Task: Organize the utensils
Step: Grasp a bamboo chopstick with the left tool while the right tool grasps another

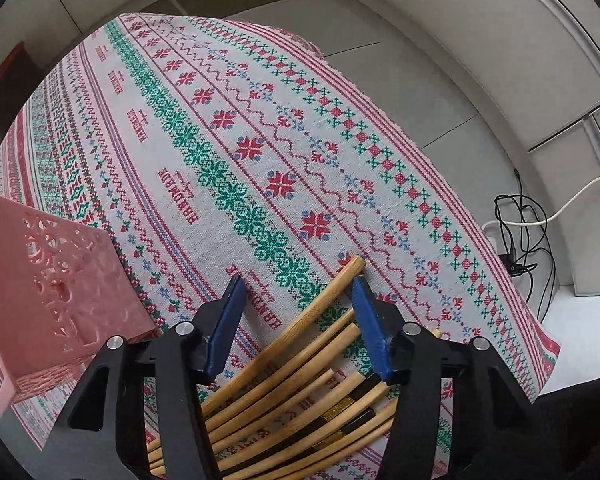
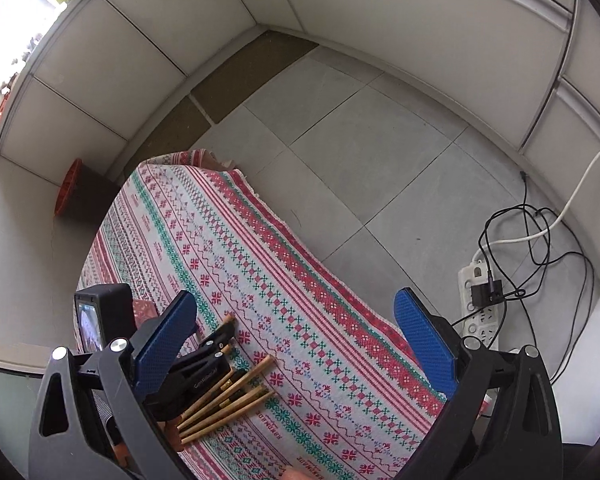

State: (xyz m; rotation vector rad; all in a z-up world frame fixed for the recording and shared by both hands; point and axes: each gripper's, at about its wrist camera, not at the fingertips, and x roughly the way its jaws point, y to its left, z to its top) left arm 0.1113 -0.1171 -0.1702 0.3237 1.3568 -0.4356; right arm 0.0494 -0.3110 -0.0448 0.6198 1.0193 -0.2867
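A fan of bamboo chopsticks (image 1: 300,376) with dark and gold bands lies on the patterned tablecloth (image 1: 204,128). My left gripper (image 1: 297,282) points steeply down over them. Its blue pads straddle the bundle; the right pad sits against the longest stick and the left pad stands clear, so the jaws are open. In the right wrist view the same chopsticks (image 2: 230,394) lie at lower left under the black left gripper (image 2: 220,340). My right gripper (image 2: 295,296) hangs wide open above the cloth, to the right of the sticks, holding nothing.
A pink openwork basket (image 1: 52,292) stands on the cloth to the left of the chopsticks. The table's right edge drops to a tiled floor, where a white power strip (image 2: 478,304) lies with tangled cables. A dark box with an orange rim (image 2: 76,192) sits beyond the far corner.
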